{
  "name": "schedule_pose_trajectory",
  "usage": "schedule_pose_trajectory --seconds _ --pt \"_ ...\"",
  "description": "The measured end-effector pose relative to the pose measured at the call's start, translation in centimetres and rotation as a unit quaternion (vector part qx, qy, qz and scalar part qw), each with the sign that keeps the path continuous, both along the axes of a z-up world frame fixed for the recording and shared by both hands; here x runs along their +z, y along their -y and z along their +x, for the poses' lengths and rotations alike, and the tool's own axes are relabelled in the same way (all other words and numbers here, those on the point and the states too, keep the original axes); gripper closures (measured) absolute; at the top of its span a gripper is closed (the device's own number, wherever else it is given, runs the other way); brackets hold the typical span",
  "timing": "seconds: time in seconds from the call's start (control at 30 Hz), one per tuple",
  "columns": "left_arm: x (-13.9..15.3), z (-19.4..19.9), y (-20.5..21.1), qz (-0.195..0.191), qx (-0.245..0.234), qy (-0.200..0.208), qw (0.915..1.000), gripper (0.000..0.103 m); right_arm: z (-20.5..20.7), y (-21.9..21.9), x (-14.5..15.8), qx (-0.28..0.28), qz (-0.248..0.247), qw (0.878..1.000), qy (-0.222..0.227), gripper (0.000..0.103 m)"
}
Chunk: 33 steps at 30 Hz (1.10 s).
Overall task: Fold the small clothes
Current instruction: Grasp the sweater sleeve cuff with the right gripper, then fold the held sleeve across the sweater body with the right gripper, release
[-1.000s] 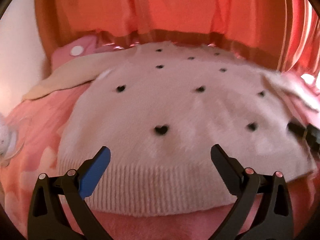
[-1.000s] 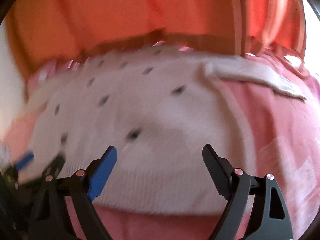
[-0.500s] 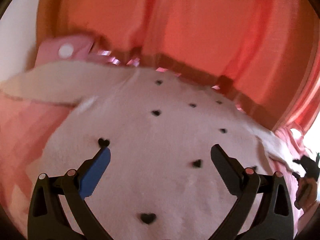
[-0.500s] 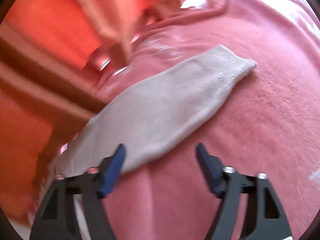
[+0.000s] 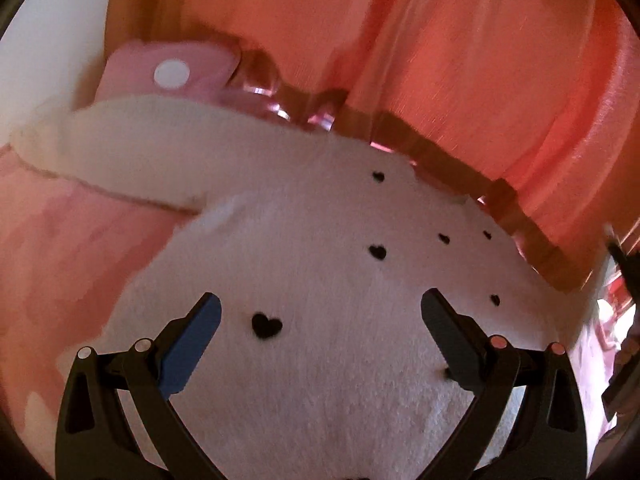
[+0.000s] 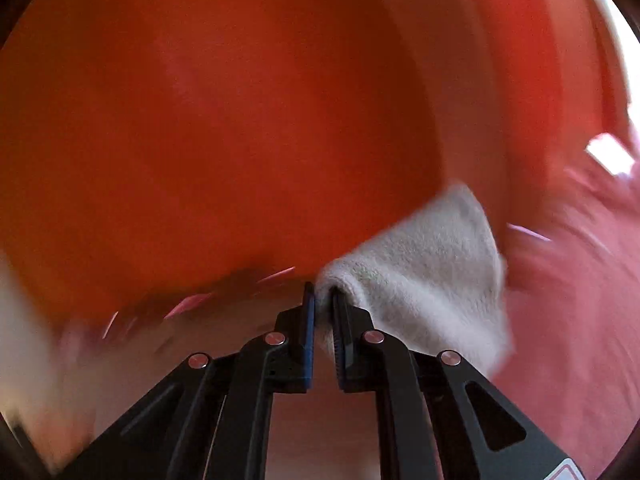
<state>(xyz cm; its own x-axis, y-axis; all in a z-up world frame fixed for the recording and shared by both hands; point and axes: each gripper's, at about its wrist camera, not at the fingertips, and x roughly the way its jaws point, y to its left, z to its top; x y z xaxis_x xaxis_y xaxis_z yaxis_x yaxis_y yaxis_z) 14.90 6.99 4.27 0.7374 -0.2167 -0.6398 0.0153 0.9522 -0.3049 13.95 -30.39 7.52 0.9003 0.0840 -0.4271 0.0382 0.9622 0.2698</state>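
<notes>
A small cream sweater (image 5: 320, 280) with black hearts lies flat on a pink bedspread (image 5: 60, 248). Its left sleeve (image 5: 132, 160) stretches out to the far left. My left gripper (image 5: 320, 320) hovers open and empty over the sweater's body. In the right wrist view my right gripper (image 6: 324, 300) is shut on the sweater's right sleeve (image 6: 432, 280), which is lifted off the bedspread (image 6: 580, 300) and hangs to the right of the jaws. The right gripper also shows at the right edge of the left wrist view (image 5: 624, 264).
An orange-red curtain (image 5: 460, 60) hangs behind the bed and fills the right wrist view (image 6: 240, 120). A pink pillow with a white dot (image 5: 172, 72) lies at the far left. A white wall (image 5: 48, 40) stands at the left.
My right gripper went from open above the flat right sleeve to shut on it and lifted it. My left gripper moved forward over the sweater, staying open.
</notes>
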Motion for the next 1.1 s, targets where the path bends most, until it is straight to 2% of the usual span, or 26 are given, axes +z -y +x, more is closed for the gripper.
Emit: schedule_pose_trajectory --seconds 0.1,0.13,0.2,0.27,0.33,0.4,0.47,0.5,0.57,0.63,0.77,0.87,0.97,1.07,1.1 --pt "0.4 0.0 0.3 0.025 -0.007 0.015 0.9995 0.005 2.6 -9.9 -3.7 0.117 -0.037 0.990 -0.065 0.092" --pt "0.4 0.2 0.3 0.034 -0.007 0.016 0.9993 0.005 3.0 -12.7 -5.9 0.138 -0.059 0.984 -0.097 0.092" --pt "0.2 0.5 -0.1 0.035 -0.007 0.009 0.9993 0.005 2.9 -14.3 -8.0 0.139 -0.085 0.979 -0.124 0.092" --pt "-0.1 1.0 -0.5 0.019 -0.004 -0.007 0.9998 0.005 1.9 -13.2 -9.0 0.117 -0.085 0.979 -0.142 0.091" --pt "-0.7 1.6 -1.1 -0.004 0.001 -0.025 0.9997 0.005 0.1 -10.6 -8.8 0.083 -0.063 0.983 -0.152 0.083" --pt "-1.1 2.0 -1.4 -0.026 0.004 -0.036 0.9990 0.005 -2.0 -6.8 -8.2 0.036 -0.018 0.987 -0.157 0.065" --pt "-1.5 2.3 -1.2 -0.045 0.002 -0.048 0.9979 0.005 -3.3 -3.7 -8.2 0.004 0.025 0.988 -0.153 0.057" --pt "-1.6 2.4 -1.1 -0.050 0.002 -0.052 0.9974 0.005 -3.6 -2.7 -8.3 -0.008 0.042 0.987 -0.156 0.057" --pt "-1.5 2.1 -0.7 -0.049 0.004 -0.051 0.9975 0.005 -2.8 -2.4 -8.2 -0.007 0.053 0.986 -0.161 0.057" --pt "-1.2 2.0 -0.4 -0.040 0.009 -0.045 0.9981 0.005 -2.2 -3.6 -7.9 0.020 0.056 0.987 -0.149 0.057" --pt "-0.6 1.7 -0.6 -0.041 0.015 -0.036 0.9984 0.005 4.2 -8.2 -7.4 0.087 0.064 0.982 -0.156 0.057" --pt "-0.5 2.0 -1.0 -0.033 0.021 -0.038 0.9985 0.005 8.7 -10.7 -8.1 0.091 0.079 0.976 -0.182 0.057" --pt "-0.5 2.4 -2.2 -0.040 0.032 -0.042 0.9978 0.005 11.9 -11.5 -10.0 0.077 0.133 0.965 -0.214 0.058" --pt "-0.3 2.8 -3.4 -0.047 0.043 -0.049 0.9968 0.005 12.6 -10.6 -10.7 0.059 0.193 0.956 -0.212 0.091" --pt "-0.1 2.8 -3.9 -0.050 0.045 -0.049 0.9965 0.005 12.1 -9.8 -10.1 0.048 0.208 0.957 -0.195 0.092"
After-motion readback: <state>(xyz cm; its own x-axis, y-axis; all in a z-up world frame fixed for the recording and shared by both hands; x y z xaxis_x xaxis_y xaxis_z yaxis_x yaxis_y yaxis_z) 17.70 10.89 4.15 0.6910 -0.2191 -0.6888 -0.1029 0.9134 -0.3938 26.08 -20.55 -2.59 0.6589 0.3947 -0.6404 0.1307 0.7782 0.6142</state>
